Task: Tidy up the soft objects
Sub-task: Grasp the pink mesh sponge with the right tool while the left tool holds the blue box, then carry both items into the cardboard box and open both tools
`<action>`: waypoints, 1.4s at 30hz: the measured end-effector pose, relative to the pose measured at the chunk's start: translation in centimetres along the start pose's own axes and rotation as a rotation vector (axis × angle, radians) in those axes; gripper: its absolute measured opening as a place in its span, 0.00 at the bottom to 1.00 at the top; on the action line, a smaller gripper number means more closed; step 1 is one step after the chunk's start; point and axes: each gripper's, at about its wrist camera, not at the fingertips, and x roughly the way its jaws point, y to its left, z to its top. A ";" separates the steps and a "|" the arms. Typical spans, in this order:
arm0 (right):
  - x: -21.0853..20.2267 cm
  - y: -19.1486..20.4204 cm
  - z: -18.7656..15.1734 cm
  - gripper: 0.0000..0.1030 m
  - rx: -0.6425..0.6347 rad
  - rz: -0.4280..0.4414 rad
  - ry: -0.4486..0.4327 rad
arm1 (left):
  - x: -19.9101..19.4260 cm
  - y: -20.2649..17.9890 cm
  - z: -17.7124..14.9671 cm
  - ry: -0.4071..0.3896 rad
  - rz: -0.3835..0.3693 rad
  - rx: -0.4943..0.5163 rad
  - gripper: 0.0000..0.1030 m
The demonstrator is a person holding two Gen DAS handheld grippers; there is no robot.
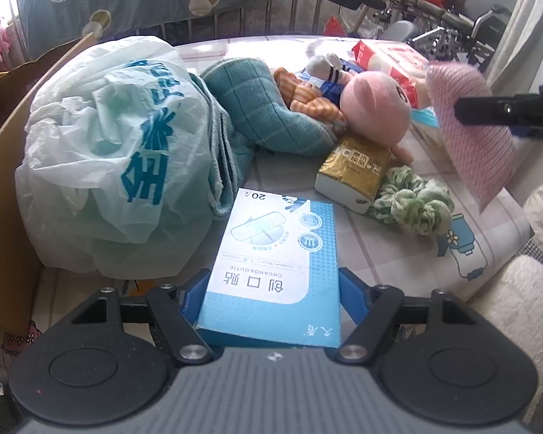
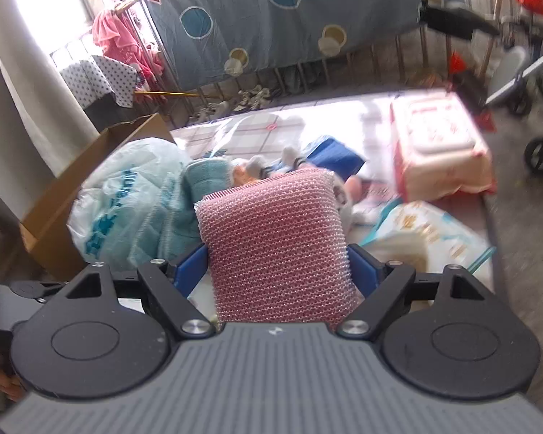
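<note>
Both tongs are loaded: the left tongs (image 1: pixel 271 289) pinch one blue plaster box (image 1: pixel 271 267), long axis toward 12 o'clock, low over the worktop (image 1: pixel 380 246); the right tongs (image 2: pixel 278 271) squeeze one pink mesh sponge (image 2: pixel 275 242), held aloft. One cardboard box (image 1: pixel 3 188) waits at 9 o'clock, nearer the left.

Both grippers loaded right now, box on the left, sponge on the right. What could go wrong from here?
1. The left gripper pinches only the near end of the plaster box; most of it juts forward, so it could pivot or slip.
2. The right gripper squeezes the soft pink sponge, which may deform and work loose.
3. The sponge blocks much of the right wrist view, so the placing spot near the cardboard box is hard to judge.
</note>
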 end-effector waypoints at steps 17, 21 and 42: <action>2.0 0.3 -0.2 0.80 0.125 0.107 0.073 | -1.3 0.8 0.1 -0.042 -0.025 -0.033 0.72; 1.9 0.5 -0.1 0.80 0.130 0.119 0.073 | -1.8 0.7 0.2 -0.058 -0.029 -0.036 0.72; -1.3 2.3 0.2 0.80 0.104 0.147 0.028 | -5.9 0.7 -0.6 -0.164 -0.041 -0.058 0.72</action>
